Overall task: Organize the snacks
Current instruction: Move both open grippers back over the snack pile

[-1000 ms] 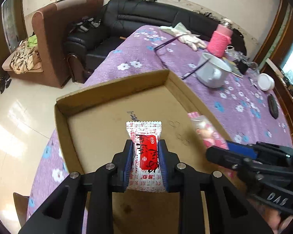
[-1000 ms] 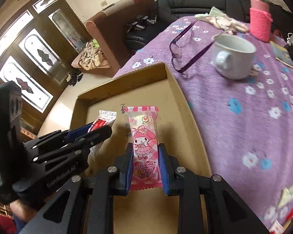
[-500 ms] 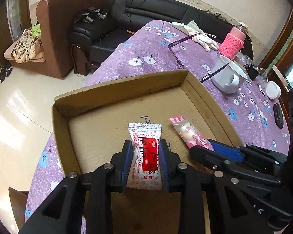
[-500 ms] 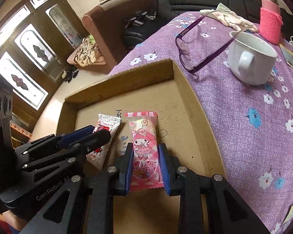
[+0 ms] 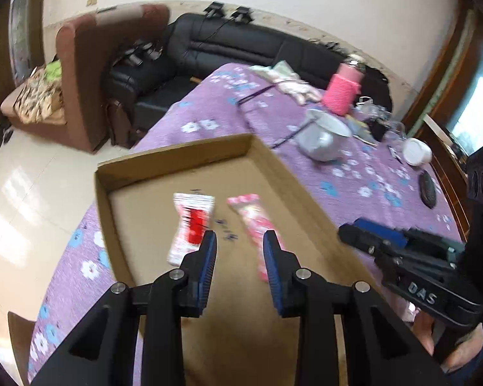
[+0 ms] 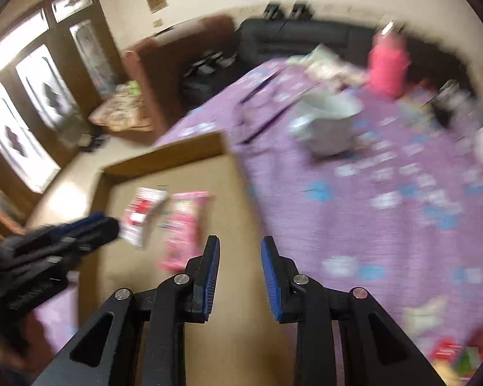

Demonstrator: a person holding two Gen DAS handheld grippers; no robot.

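Table [image 5: 273,109]: covered by a purple cloth with white and blue flowers; right wrist view heavily motion-blurred.
Cardboard tray [image 5: 174,157]: shallow, open-topped, brown, at the near left corner of the table; faint pen marks on its floor between the two packets.
Left gripper [image 5: 240,241]: above the near part of the tray floor, pointing toward the far wall; blue-padded fingers spread apart, nothing between them. From the right wrist view its tip [image 6: 90,225] sits just beside the near end of the white packet.
Right gripper [image 6: 240,246]: over the tray's right wall and near floor, fingers parted, gripping nothing. In the left wrist view its body [image 5: 402,254] is to the right, beyond the tray's right wall.
White-and-red snack packet [image 5: 191,226]: flat on the tray floor, left of centre, long axis running front to back; white wrapper, red central panel, crimped ends.
Pink snack packet [image 5: 256,225]: flat on the floor just right of the white one, angled slightly; pink wrapper, print too blurred to read.
Mug [image 5: 322,136]: pale, on the cloth beyond the tray's far right corner.
Pink knitted holder [image 5: 343,95]: upright near the far edge.
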